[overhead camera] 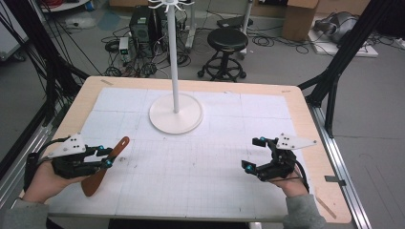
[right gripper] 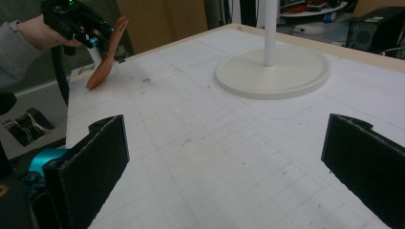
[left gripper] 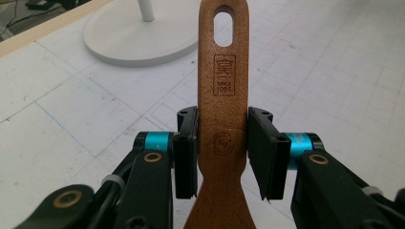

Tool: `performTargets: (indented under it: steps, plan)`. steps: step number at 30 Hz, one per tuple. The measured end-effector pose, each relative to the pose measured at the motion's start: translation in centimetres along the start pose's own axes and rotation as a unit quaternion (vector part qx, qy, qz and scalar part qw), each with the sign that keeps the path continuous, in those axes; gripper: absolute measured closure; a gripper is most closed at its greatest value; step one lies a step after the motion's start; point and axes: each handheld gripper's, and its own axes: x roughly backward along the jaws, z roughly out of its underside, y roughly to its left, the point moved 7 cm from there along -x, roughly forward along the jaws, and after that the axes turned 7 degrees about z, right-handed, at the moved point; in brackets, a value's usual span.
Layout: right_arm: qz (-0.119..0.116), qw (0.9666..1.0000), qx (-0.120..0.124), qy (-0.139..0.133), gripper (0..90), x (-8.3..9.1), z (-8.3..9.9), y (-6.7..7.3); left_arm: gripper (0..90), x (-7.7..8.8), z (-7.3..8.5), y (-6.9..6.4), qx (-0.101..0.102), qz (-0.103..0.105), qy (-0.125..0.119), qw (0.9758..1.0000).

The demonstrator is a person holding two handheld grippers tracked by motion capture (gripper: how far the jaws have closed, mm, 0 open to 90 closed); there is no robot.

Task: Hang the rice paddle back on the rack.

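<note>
Broadly, a wooden table [overhead camera: 313, 143] carries a white gridded mat [overhead camera: 191, 167] over most of its top. Toward the mat's far middle stands a white stand [overhead camera: 175, 114], a round flat base with a thin upright pole rising from its centre and small hooks at the top.

The left gripper [overhead camera: 106, 156], held in the person's left hand [overhead camera: 45, 183] at the mat's near left edge, has its jaws closed on the handle of a wooden spatula [overhead camera: 102, 167]. In the left gripper view the spatula [left gripper: 223, 95] runs straight up between the two black pads, which press its narrow neck from both sides; the handle end, with an oval hanging hole and a stamped maker's mark, points toward the stand's base [left gripper: 138, 40]. From above, the broad blade sits low by the mat's left edge; whether it touches the mat I cannot tell.

The right gripper [overhead camera: 253, 152] is near the mat's right edge, well apart from the stand, its jaws spread wide and empty over bare mat [right gripper: 229, 157].
</note>
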Motion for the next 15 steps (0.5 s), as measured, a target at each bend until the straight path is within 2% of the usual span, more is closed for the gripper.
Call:
performTargets:
  steps: [7, 15]
  plan:
    - [0.0, 1.0, -0.001, 0.001, 1.0, 0.0, 0.0, 0.0, 65.1, 1.0, -1.2, -0.5, -0.008, -0.006, -0.022, 0.9997]
    - [0.0, 1.0, 0.0, 0.001, 1.0, 0.0, 0.1, 0.0, 65.2, 1.5, -2.0, -0.8, -0.014, -0.008, -0.033, 0.9993]
